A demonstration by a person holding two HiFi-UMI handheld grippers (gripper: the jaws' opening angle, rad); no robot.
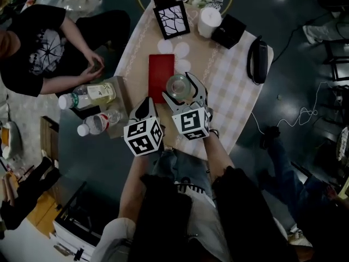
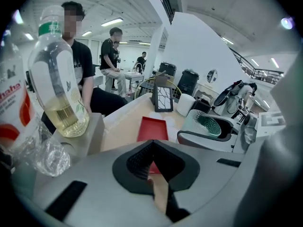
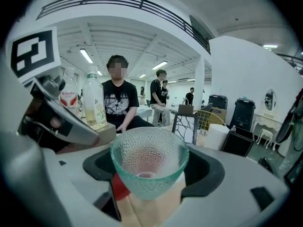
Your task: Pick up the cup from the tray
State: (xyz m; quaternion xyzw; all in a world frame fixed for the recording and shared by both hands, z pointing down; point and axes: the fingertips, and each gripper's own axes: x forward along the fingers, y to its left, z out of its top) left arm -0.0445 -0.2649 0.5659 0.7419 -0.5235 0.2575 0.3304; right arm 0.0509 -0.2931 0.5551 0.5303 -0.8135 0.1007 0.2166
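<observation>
Right hand-held gripper (image 3: 150, 169) pinches the cup (image 1: 178, 85) by its sides, looks ready to lift it clear of the tray (image 1: 161, 75) at its left. Left hand-held gripper (image 2: 151, 148) sits pressed together, empty, idle beside it

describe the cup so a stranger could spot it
Find the table with the checked cloth, then the flat red tray near its middle. At the tray's right edge, inside the right claw, is the cup: a clear, greenish, dimpled glass flaring upward, unlike the tall capped bottles.

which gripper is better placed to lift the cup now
Right. The right gripper has the glass cup between its jaws. The left gripper is shut on nothing, beside it.
</observation>
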